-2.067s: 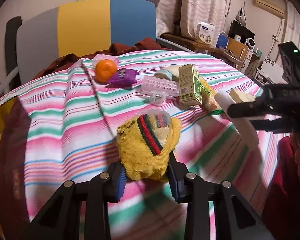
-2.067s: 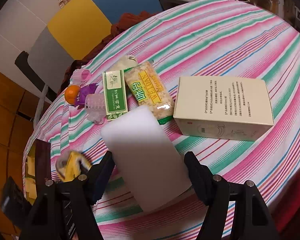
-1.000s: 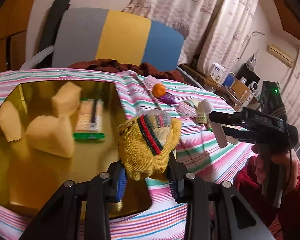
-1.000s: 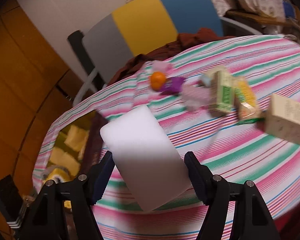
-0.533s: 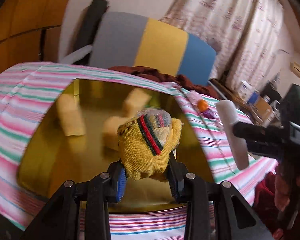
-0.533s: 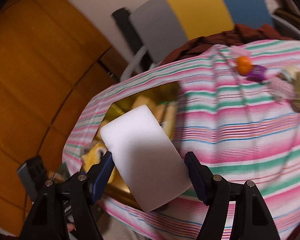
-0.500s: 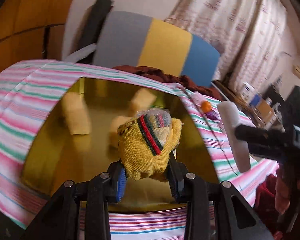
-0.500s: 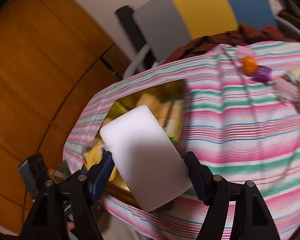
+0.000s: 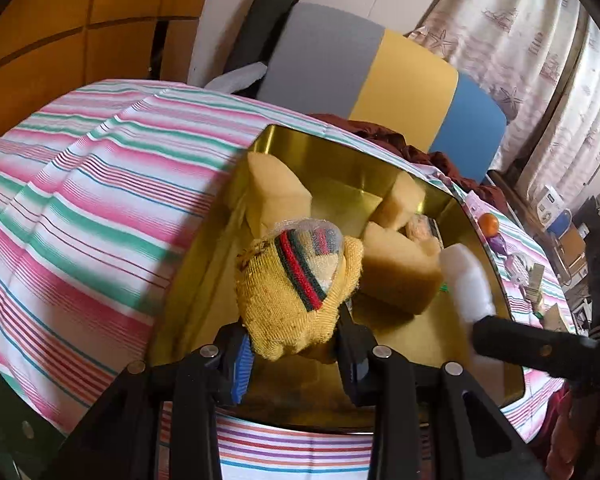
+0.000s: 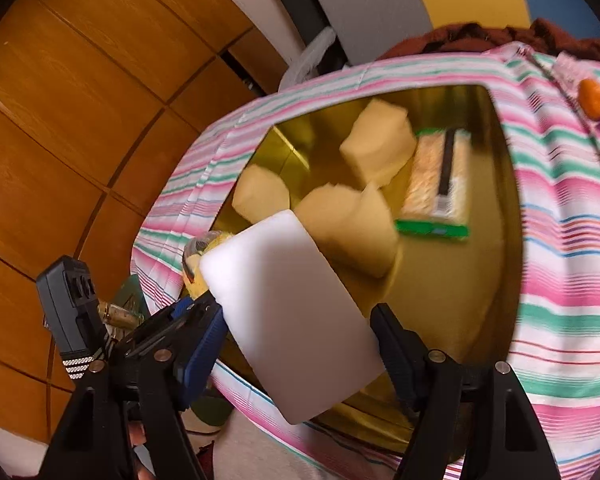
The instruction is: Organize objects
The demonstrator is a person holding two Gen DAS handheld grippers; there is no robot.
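Observation:
My left gripper [image 9: 294, 350] is shut on a yellow knitted cloth bundle [image 9: 296, 280] with a red-and-green stripe, held above the near left part of a gold tin [image 9: 348, 196]. Three yellow sponge blocks [image 9: 396, 272] and a snack packet [image 10: 436, 184] lie inside the tin [image 10: 440, 280]. A white sponge block [image 10: 292, 312] sits tilted between the pads of my right gripper [image 10: 300, 320], whose jaws are opening while both pads still touch it. It hangs over the tin's near edge. In the left wrist view the white block [image 9: 468, 280] shows edge-on at the right.
The tin rests on a table with a pink, green and white striped cloth [image 9: 100, 200]. An orange [image 9: 489, 223], a purple packet [image 9: 500, 244] and small boxes lie further along it. Behind stands a grey, yellow and blue chair [image 9: 380, 60]. Wood panelling [image 10: 80, 120] lies to the left.
Both grippers have swung left from the scattered items to above the gold tin, each carrying its object. The tin now fills the middle of both views.

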